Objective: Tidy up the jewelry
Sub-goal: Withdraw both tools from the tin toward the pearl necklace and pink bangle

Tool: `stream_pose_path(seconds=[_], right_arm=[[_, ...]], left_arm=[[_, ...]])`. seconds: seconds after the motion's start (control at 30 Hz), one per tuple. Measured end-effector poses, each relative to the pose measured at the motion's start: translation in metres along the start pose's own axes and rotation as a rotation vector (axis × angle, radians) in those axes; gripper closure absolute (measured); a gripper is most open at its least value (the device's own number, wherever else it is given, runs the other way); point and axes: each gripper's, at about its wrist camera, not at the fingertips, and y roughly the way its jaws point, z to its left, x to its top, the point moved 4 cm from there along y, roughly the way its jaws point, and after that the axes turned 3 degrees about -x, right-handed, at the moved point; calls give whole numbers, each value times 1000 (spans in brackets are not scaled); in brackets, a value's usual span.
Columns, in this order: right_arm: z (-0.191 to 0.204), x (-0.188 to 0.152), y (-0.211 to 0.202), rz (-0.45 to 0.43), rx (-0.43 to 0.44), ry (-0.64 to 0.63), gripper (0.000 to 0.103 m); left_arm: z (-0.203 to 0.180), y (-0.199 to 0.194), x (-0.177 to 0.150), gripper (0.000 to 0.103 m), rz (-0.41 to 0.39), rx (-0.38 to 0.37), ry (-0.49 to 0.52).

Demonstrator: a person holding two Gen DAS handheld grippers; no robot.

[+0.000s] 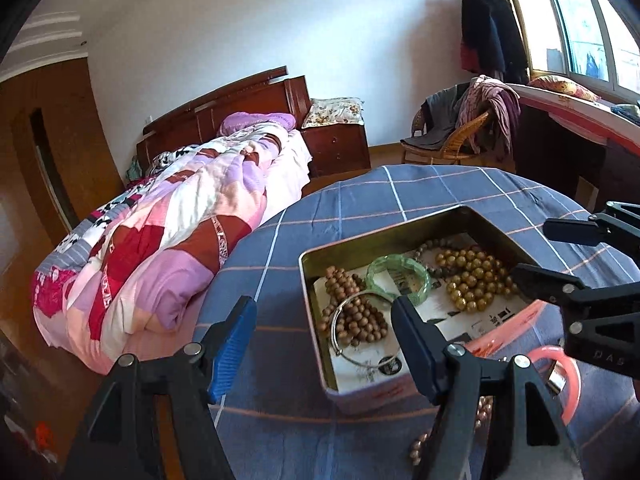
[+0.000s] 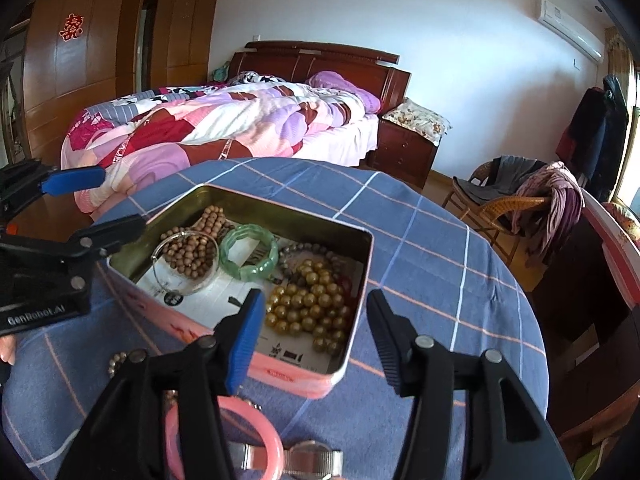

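Jewelry is mostly sitting in the open tin (image 2: 352,344) mid-table, gold beads (image 2: 312,308) and green bangle (image 2: 250,256) included, while a pink bangle (image 2: 276,456), watch (image 2: 316,460) and loose beads (image 2: 118,360) are waiting by the near edge, both the left gripper (image 1: 324,344) and right gripper (image 2: 316,336) hovering agape, empty.

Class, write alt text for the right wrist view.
An open tin on a blue checked tablecloth holds a green bangle, gold beads and brown beads. The right gripper, open and empty, hovers above; a pink bangle lies outside.

Tin box (image 2: 356,280) shiny metal inside; green bangle (image 2: 249,255) glossy; tablecloth (image 2: 440,248) matt cloth.
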Motion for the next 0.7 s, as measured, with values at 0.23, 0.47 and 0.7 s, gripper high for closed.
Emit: stream_pose_path(seconds=[0.23, 0.47, 0.7], right_arm=[[-4, -17, -4, 17, -5, 15, 45], [-10, -39, -13, 51, -12, 38, 43], [-18, -66, -26, 77, -22, 66, 43]], left_arm=[[-4, -9, -18, 33, 16, -5, 2], [-14, -13, -38, 33, 50, -19, -10], [-36, -15, -56, 33, 88, -44, 8]])
